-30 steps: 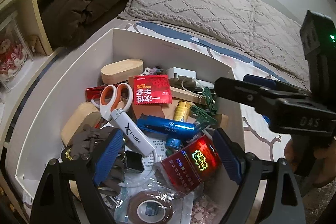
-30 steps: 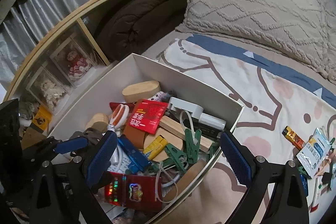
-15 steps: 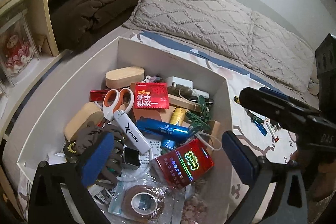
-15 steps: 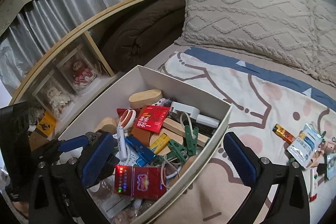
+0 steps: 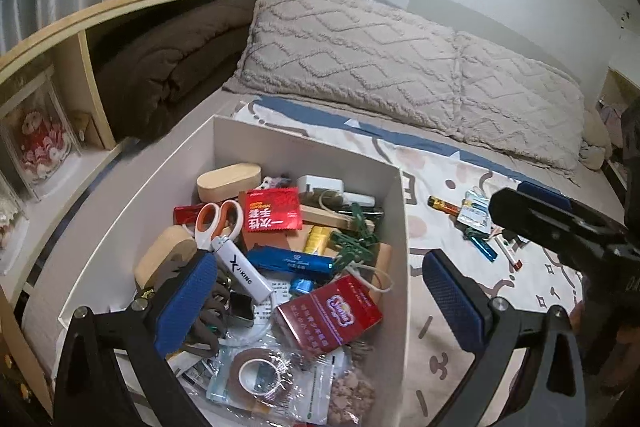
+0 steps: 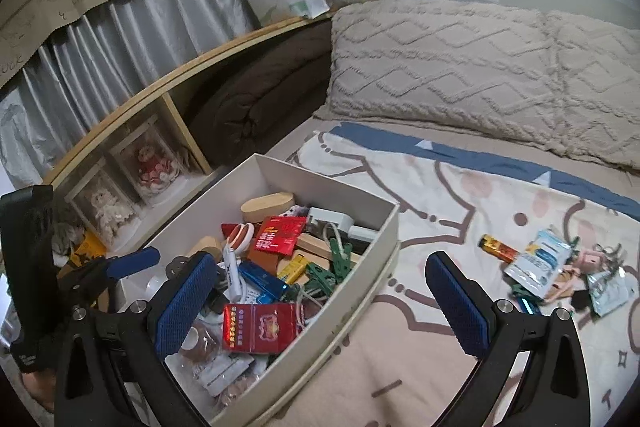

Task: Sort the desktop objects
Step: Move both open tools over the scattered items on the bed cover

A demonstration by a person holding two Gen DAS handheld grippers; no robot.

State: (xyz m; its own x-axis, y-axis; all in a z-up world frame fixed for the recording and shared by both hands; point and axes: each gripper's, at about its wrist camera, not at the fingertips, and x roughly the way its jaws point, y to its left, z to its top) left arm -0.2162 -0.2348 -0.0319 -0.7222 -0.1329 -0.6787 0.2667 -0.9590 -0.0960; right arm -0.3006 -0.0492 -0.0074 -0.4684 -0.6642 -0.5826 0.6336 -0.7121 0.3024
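A white box [image 5: 401, 227] on the bed holds several small objects: orange-handled scissors [image 5: 216, 219], a white lighter [image 5: 240, 269], a red packet [image 5: 272, 209], a blue case [image 5: 290, 261], green clothes pegs [image 5: 352, 243], a red cigarette pack [image 5: 330, 311] and a tape roll [image 5: 256, 373]. My left gripper [image 5: 320, 301] hangs open above the box's near right part, empty. My right gripper [image 6: 320, 303] is open and empty above the box's [image 6: 386, 239] right wall. Loose sachets [image 6: 540, 263] and a yellow-red bar [image 6: 498, 249] lie on the sheet to the right.
Two knitted pillows [image 5: 360, 55] lie behind the box. A wooden shelf [image 6: 176, 123] with a folded brown blanket [image 6: 260, 95] and boxed dolls runs along the left. The patterned sheet [image 6: 440, 195] lies between the box and the loose pile.
Both grippers have drawn back and up from the box, so more of the bed shows. The left jaws have spread wider. The box's contents lie as before.
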